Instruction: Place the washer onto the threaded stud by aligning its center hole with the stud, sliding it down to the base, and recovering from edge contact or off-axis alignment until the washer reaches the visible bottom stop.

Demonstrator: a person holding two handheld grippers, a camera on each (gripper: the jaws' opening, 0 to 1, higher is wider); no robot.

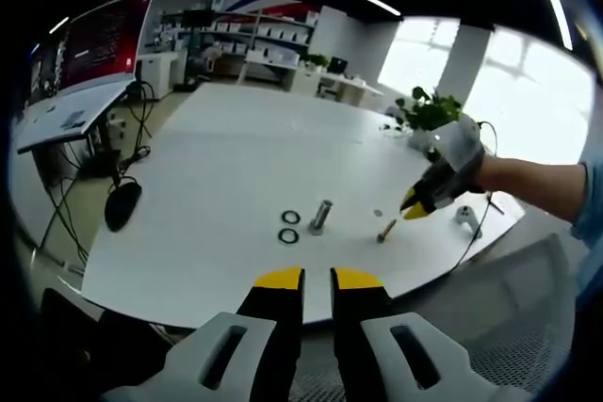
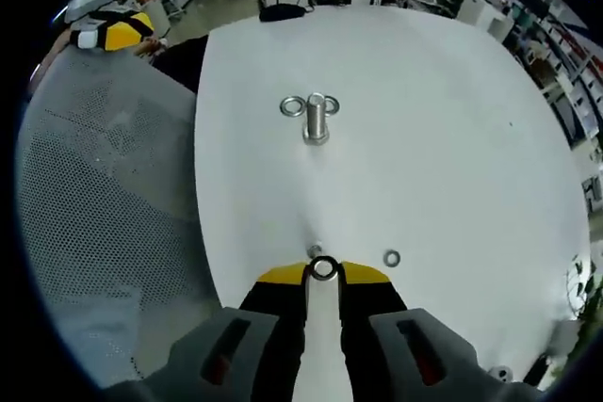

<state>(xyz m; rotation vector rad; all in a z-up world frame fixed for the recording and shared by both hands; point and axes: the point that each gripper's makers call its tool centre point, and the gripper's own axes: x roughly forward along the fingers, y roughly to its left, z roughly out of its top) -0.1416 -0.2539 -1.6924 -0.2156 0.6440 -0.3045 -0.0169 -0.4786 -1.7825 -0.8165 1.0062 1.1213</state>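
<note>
Threaded stud (image 2: 316, 118): silver metal, upright on the white desk (image 2: 452, 120). Two ring washers (image 2: 292, 106) lie flat touching its base. One washer (image 2: 323, 268) held well apart from the stud, between yellow gripper (image 2: 323, 273) tips.

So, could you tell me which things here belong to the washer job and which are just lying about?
Job:
- threaded stud
- washer at the right gripper tips
- right gripper

Lying about:
- two washers beside the stud
- small washer
- short bolt
- potted plant
- monitor
</note>
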